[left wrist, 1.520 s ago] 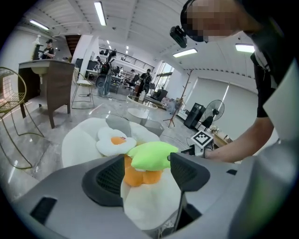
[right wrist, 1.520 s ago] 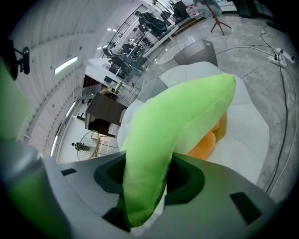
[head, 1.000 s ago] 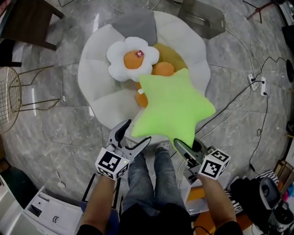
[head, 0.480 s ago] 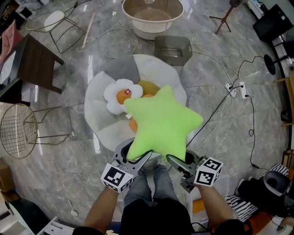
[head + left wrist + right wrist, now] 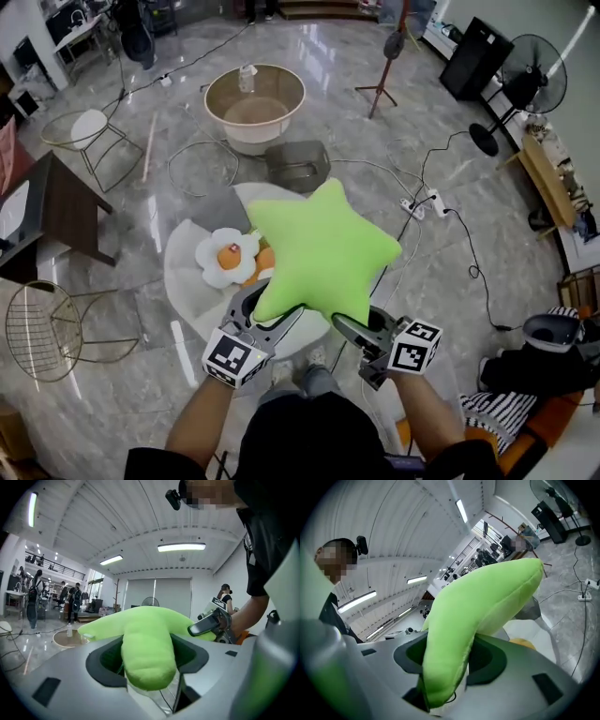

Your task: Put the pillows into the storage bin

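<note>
You've lifted the green star pillow [image 5: 323, 251] well clear of the white floor cushion [image 5: 183, 281]. Your left tool [image 5: 270, 309] has just closed on one lower point and your right tool [image 5: 358, 328] pinches another, so it looks ready to carry. A flower pillow [image 5: 223, 258] and an orange pillow [image 5: 265, 264] wait below. A grey bin [image 5: 298, 165] and a round tub [image 5: 255, 105] sit toward the top of the frame, among cables [image 5: 441, 211].

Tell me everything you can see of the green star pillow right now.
The green star pillow is a plump, five-pointed cushion in smooth, bright lime plush. It is held in the air, lying roughly flat, above the white floor cushion and the flower pillow. The left tongs, whose jaws have just been closing, clamp one near point. The right tongs clamp the neighbouring point. Nothing else touches it.
</note>
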`<state>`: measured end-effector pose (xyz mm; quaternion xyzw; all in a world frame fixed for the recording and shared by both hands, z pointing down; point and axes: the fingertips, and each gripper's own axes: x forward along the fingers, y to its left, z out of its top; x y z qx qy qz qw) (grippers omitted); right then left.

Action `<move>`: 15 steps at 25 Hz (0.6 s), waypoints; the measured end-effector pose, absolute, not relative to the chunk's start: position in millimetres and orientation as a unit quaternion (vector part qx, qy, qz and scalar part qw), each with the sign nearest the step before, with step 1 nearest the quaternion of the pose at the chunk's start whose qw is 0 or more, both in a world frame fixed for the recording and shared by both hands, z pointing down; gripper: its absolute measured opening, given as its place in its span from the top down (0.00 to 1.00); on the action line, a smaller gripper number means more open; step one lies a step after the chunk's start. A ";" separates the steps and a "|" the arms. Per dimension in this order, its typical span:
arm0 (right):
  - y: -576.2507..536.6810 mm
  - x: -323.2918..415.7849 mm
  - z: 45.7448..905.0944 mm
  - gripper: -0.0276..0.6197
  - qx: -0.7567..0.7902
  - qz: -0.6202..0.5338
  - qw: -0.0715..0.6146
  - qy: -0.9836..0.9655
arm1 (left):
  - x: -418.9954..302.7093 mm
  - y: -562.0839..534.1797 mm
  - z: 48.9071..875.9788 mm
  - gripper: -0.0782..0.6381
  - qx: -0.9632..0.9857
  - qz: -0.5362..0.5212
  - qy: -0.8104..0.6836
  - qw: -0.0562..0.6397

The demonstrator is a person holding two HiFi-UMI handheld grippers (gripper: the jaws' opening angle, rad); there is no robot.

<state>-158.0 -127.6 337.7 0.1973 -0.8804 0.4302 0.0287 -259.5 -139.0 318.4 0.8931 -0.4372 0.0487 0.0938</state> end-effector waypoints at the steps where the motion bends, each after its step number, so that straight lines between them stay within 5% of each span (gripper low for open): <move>1: -125.5 -154.7 331.0 0.62 0.204 0.424 0.023 -0.882 | -256.1 -138.0 311.1 0.49 0.898 0.045 -0.430 0.086; 15: -63.3 -77.4 283.6 0.62 0.346 0.361 -0.050 -0.865 | -170.9 -103.3 265.2 0.49 0.958 0.010 -0.285 0.035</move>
